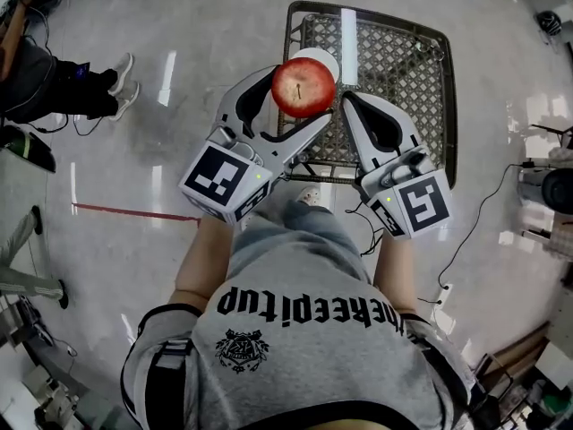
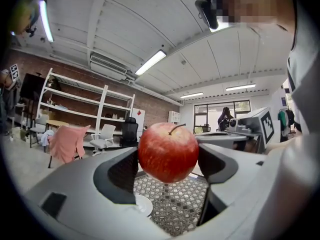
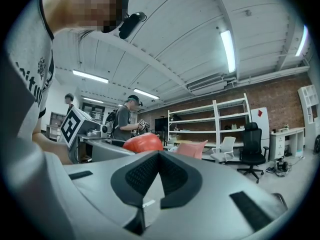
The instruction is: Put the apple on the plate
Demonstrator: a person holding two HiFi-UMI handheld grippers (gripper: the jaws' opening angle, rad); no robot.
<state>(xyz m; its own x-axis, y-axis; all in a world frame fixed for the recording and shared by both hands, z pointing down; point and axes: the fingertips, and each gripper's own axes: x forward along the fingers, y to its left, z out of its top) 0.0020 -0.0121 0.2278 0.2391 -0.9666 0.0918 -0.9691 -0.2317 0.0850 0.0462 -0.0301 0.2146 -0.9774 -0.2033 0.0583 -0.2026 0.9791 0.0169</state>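
The apple [image 1: 303,88] was off the table and not yet on the plate. It was clamped between the two jaws of the left gripper [image 1: 301,94], and in the left gripper view the ribbed pads pressed on both of its sides, with the stem up and tilted toward the right jaw. So the pick-up looked done, and the lowering and release were left to do.

The plate [image 2: 142,204], white and empty, lay on the wire-mesh table [image 2: 176,211] well below the held apple, beneath the left jaw's tip. From the head view only a sliver of its rim showed past the fruit, so the apple appeared to hang roughly above it.

The right gripper [image 1: 351,102] sat just to the right of the left gripper's jaws. Its own jaws were drawn together with nothing between them, and it touched neither apple nor plate as far as I could tell.
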